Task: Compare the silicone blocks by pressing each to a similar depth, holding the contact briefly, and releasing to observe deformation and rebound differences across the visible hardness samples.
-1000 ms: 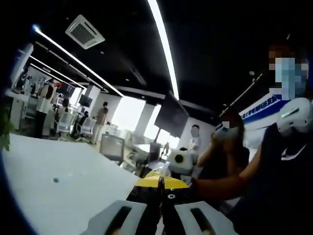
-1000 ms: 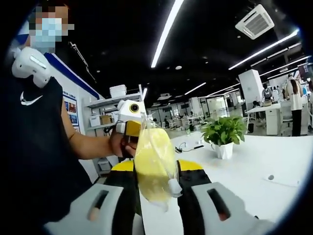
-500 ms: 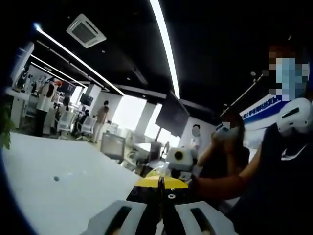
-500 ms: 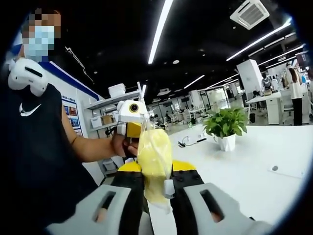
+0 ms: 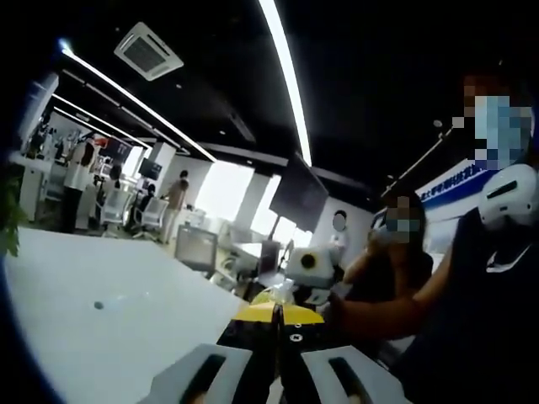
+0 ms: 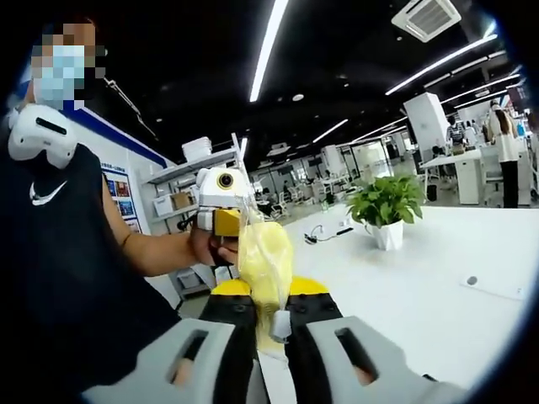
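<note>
Between my left gripper [image 5: 277, 370] jaws, nearly closed, I saw only a thin edge, perhaps bag film; beyond them sat my right gripper [image 5: 310, 269]. Ahead in the right gripper view, my right gripper [image 6: 271, 337] pinched the soft yellow silicone block in clear plastic bag [image 6: 264, 265], squeezing it, I judged, to test hardness above the white table [image 6: 438, 278].

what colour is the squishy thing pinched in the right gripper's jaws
Yellow, inside a clear plastic bag; it shows best in the right gripper view.

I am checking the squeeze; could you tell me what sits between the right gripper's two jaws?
In the right gripper view, a yellow block in a clear bag sits between the jaws of the right gripper, which press on it from both sides.
</note>
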### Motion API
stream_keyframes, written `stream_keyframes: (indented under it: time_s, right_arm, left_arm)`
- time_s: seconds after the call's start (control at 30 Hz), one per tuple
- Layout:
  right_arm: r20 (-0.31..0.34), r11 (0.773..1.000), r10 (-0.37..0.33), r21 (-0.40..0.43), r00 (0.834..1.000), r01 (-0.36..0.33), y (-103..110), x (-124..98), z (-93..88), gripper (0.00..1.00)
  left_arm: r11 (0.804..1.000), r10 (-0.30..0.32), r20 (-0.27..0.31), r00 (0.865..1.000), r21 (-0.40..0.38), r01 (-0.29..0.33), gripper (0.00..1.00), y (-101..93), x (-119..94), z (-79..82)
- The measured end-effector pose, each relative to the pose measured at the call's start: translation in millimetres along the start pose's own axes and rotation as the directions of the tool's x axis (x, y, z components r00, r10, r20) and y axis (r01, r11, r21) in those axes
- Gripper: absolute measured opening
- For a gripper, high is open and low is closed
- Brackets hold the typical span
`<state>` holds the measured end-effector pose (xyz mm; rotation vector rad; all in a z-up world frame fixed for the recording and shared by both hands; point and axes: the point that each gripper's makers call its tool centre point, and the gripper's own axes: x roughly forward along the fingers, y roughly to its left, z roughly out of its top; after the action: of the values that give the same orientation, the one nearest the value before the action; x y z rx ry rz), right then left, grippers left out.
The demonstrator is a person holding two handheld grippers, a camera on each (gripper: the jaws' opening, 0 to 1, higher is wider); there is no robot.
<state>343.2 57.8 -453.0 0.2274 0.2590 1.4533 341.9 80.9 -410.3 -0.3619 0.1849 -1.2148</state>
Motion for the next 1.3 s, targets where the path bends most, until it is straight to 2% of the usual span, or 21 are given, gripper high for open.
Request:
stream_keyframes:
  time_s: [0.27,0.6,0.8,1.0,1.3]
  right_arm:
    - [-0.018,1.0,0.002,0.031,1.0,-0.001,-0.2,-0.7,-2.8,0.03]
    - [-0.049,1.0,-0.022,0.0,0.999,0.022,-2.6,-2.0,-1.8,0.01]
    - [-0.042,0.999,-0.022,0.022,0.999,0.023,-3.7,-1.5,-0.7,0.01]
    - [-0.047,1.0,-0.019,0.023,0.999,0.02,-1.8,-0.7,-2.4,0.01]
    - [-0.069,1.0,-0.02,0.01,0.997,0.021,-2.6,-0.9,-6.6,0.0]
  left_arm:
    - [1.0,0.008,-0.007,1.0,0.022,-0.008,0.0,0.6,1.1,-2.2]
    - [0.998,0.015,-0.009,1.0,0.058,-0.015,0.0,2.2,1.7,-2.7]
    - [0.994,0.029,0.001,1.0,0.105,-0.029,0.0,2.7,2.0,-0.9]
    - [0.993,0.031,-0.002,1.0,0.11,-0.03,0.0,3.1,0.6,-2.3]
    - [0.989,0.043,-0.04,0.998,0.147,-0.036,0.0,4.9,0.0,-7.0]
